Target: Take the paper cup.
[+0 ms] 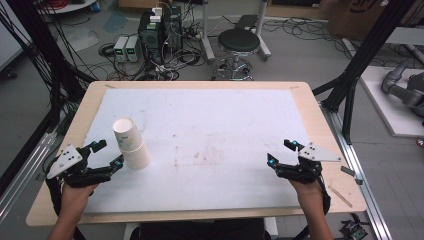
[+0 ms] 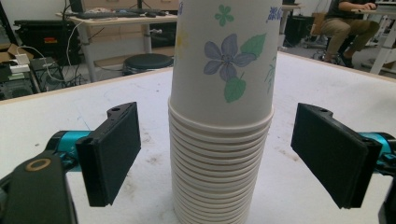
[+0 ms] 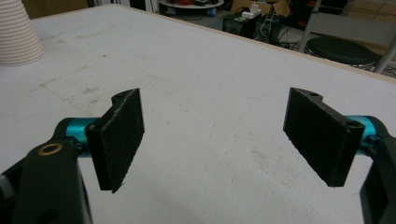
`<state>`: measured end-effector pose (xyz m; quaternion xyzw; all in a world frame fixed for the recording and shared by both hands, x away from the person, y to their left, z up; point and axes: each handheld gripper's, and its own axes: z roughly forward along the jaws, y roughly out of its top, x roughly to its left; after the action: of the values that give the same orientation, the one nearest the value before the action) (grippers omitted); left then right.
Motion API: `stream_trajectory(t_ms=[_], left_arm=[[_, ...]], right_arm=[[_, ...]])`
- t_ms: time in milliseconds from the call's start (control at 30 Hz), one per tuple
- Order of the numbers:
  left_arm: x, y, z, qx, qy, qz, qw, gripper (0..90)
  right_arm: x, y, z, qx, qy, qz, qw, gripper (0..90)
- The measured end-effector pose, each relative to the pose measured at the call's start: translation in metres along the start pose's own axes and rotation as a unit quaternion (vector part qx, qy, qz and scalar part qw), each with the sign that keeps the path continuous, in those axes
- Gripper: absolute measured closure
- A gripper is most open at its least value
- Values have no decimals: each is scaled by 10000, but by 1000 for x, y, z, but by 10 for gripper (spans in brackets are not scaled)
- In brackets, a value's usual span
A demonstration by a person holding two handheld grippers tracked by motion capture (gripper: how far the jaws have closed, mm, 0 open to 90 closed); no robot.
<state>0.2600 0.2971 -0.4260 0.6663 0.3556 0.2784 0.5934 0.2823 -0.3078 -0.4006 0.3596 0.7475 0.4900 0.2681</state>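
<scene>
Stacked white paper cups (image 1: 131, 142), nested upside down into one tall tower, stand on the left part of the white-covered wooden table (image 1: 210, 130), just ahead of the left gripper (image 1: 108, 155). In the left gripper view the stack (image 2: 220, 140) rises between the two black jaws, with clear gaps on both sides, so the pads do not touch it; the jaws stand wide apart. The outermost cup carries a printed pattern of blue flowers and green leaves, and below its rim the rolled rims of the many cups nested inside it show as a column of close rings. What the cups hold inside cannot be seen, since their mouths face down onto the table. The top of the stack is cut off by the upper edge of that view, and its foot by the lower edge.

The right gripper (image 1: 283, 152) sits near the table's right edge, well apart from the cups. In the right gripper view its jaws are spread wide over bare, stained tabletop with nothing between them (image 3: 212, 140), and a ribbed portion of the cup stack (image 3: 16, 37) shows at the upper left corner, cut off by the frame.
</scene>
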Motion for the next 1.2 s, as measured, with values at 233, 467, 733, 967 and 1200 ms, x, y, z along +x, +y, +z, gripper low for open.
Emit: stream_trajectory(t_ms=[233, 467, 733, 967, 1200], left_arm=[[1, 0, -2, -14, 24, -5, 10000, 158], [3, 5, -3, -100, -3, -71, 9999, 158], [3, 11, -5, -109, -4, -84, 9999, 158], [0, 20, -8, -257, -119, -55, 9996, 158], [-4, 30, -11, -214, -154, -75, 9996, 158]], right_arm=[[0, 0, 0, -14, 14, -31, 10000, 206], [0, -1, 1, 38, 102, 32, 9999, 205], [-2, -2, 3, 110, 194, 41, 9997, 206], [3, 0, 3, 159, 224, -26, 9996, 199], [6, 3, 4, 145, 281, -16, 9995, 199]])
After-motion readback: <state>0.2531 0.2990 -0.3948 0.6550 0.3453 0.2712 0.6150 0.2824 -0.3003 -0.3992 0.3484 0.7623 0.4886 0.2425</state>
